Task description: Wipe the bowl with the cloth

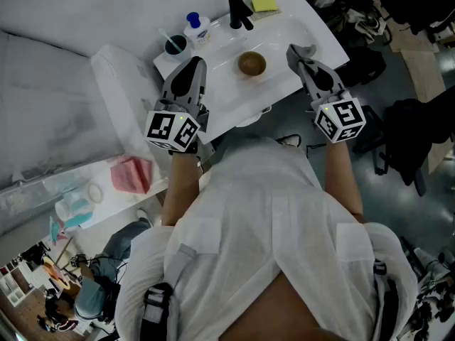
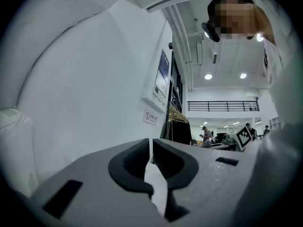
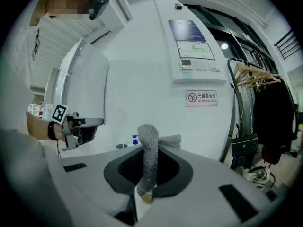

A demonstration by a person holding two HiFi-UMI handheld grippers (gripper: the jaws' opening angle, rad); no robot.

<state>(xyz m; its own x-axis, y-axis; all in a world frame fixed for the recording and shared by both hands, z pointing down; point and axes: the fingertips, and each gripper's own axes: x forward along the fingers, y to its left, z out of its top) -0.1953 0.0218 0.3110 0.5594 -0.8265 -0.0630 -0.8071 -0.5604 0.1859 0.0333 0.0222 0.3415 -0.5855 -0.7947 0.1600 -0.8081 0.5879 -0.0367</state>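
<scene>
A small brown bowl sits in the white basin in the head view. My left gripper hovers just left of the bowl; its jaws are shut with nothing between them. My right gripper hangs to the right of the bowl, over the basin's front corner. It is shut on a grey knitted cloth, which stands up out of the jaws and folds over at the top. Neither gripper touches the bowl. Each gripper view looks level at the wall, so the bowl is hidden there.
At the back of the basin are a black tap, a yellow sponge, a blue-capped bottle and a dark cup. A pink cloth lies low at left. Black bags crowd the floor at right.
</scene>
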